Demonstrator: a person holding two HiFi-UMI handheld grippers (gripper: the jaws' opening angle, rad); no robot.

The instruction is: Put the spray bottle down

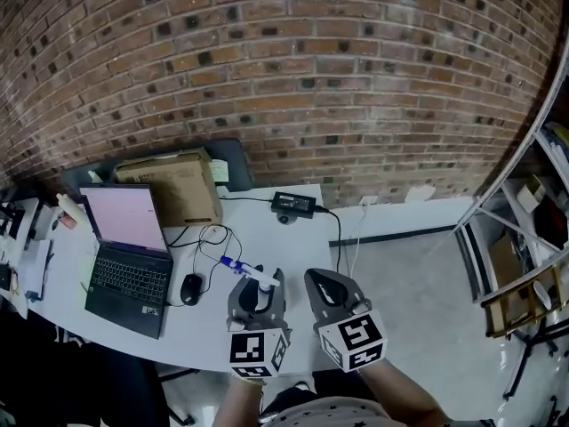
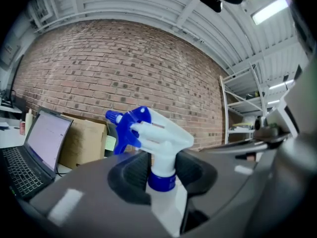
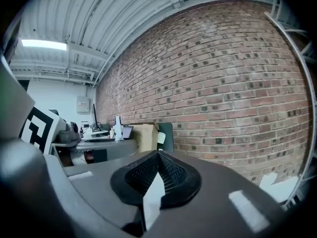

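Note:
A spray bottle (image 1: 260,278) with a white head and a blue nozzle pointing left hangs upright over the white table (image 1: 276,234). My left gripper (image 1: 258,290) is shut on its neck. In the left gripper view the black pads clamp the neck just above the blue collar of the spray bottle (image 2: 161,138), and the left gripper (image 2: 161,170) hides the bottle's body. Just to the right, my right gripper (image 1: 327,285) hovers at the table's near right corner. In the right gripper view the pads of the right gripper (image 3: 157,170) meet at their tips with nothing between them.
An open laptop (image 1: 129,256), a black mouse (image 1: 190,287) and looped cables (image 1: 213,237) lie left of the bottle. A cardboard box (image 1: 173,185) and a power adapter (image 1: 293,204) sit at the back near the brick wall. Metal shelving (image 1: 524,238) stands on the right.

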